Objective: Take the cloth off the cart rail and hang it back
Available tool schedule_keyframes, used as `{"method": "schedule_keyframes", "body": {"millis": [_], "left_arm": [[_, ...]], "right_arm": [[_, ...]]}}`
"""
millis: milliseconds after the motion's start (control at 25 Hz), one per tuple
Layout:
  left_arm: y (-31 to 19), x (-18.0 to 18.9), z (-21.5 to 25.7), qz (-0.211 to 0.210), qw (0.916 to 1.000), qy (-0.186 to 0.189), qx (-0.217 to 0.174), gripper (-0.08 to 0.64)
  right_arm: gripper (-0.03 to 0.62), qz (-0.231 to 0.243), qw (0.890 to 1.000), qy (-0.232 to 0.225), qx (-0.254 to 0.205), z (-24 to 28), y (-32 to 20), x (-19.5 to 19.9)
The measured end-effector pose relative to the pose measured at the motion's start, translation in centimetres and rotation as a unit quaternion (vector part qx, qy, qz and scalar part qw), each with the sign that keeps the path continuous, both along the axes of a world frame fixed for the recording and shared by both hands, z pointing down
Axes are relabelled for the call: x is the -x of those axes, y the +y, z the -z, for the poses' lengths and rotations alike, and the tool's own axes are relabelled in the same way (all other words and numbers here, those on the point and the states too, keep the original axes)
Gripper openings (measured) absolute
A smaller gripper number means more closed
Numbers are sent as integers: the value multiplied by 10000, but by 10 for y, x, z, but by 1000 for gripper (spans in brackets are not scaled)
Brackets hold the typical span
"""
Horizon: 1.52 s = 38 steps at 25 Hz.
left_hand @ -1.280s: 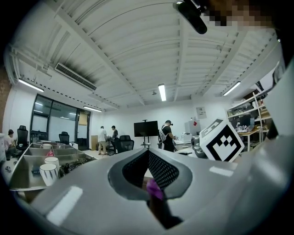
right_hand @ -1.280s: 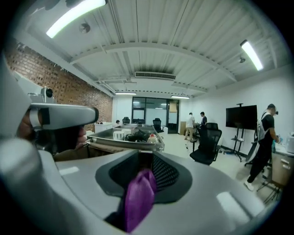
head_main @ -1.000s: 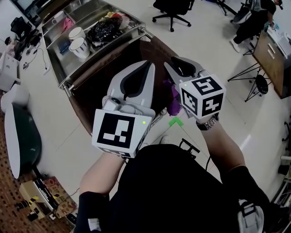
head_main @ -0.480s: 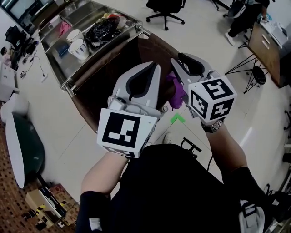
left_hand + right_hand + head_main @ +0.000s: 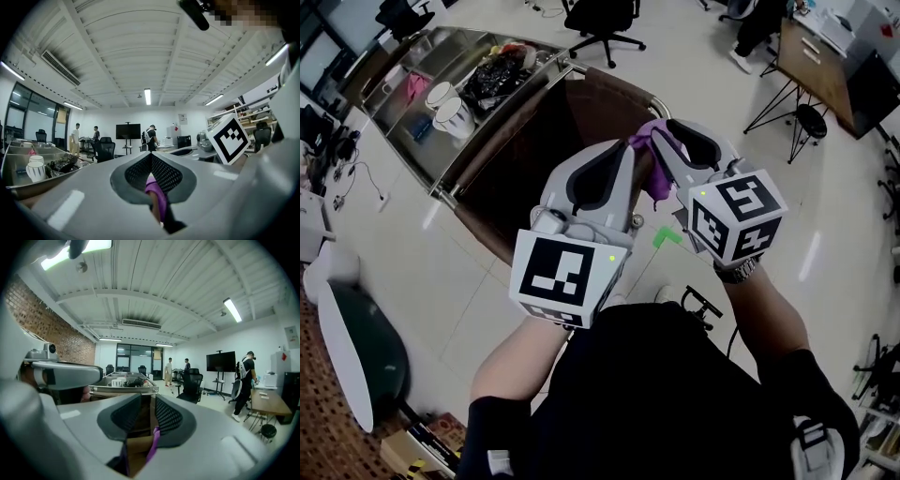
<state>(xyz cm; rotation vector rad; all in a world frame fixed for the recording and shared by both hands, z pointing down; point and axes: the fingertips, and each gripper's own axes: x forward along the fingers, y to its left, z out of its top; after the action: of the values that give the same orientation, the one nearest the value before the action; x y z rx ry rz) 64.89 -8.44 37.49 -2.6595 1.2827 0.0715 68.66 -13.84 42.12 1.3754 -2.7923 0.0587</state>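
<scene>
A purple cloth (image 5: 654,155) is bunched between my two grippers, lifted above a big brown bin (image 5: 525,141) at the end of the steel cart (image 5: 441,66). My left gripper (image 5: 628,152) is shut on it; in the left gripper view a purple fold (image 5: 157,197) is pinched between the closed jaws (image 5: 150,154). My right gripper (image 5: 670,131) holds the other part, and a purple strip (image 5: 152,446) runs along its right jaw, with the tips (image 5: 147,397) a little apart. The cart rail (image 5: 581,73) lies just beyond the grippers. Most of the cloth is hidden by the jaws.
Two white cups (image 5: 448,103) and a black bag (image 5: 492,75) sit on the cart. An office chair (image 5: 600,19) stands behind it, a wooden desk (image 5: 820,61) at the far right. A green tape mark (image 5: 667,236) is on the floor. People (image 5: 151,137) stand far off.
Both grippers have risen and moved forward toward the cart end, carrying the purple cloth up from low beside the right gripper to between the jaw tips.
</scene>
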Motion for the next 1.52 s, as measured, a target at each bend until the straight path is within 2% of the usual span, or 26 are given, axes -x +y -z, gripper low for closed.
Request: {"method": "schedule_keyframes", "body": {"millis": [280, 640, 1040, 1320, 1520], "left_arm": [[39, -12, 11, -59, 9999, 6, -113, -12], [99, -35, 2, 296, 9995, 51, -94, -11], [172, -56, -9, 667, 9976, 91, -166, -11], [205, -51, -21, 819, 9963, 80, -238, -11], [223, -27, -14, 776, 9966, 52, -273, -11]], "right_arm": [[67, -67, 9995, -88, -303, 26, 49, -13], [17, 300, 9974, -73, -645, 37, 126, -27], [0, 689, 9933, -194, -907, 37, 210, -49], [0, 852, 9908, -233, -1025, 29, 248, -44], [0, 873, 9900, -195, -1091, 40, 268, -18]]}}
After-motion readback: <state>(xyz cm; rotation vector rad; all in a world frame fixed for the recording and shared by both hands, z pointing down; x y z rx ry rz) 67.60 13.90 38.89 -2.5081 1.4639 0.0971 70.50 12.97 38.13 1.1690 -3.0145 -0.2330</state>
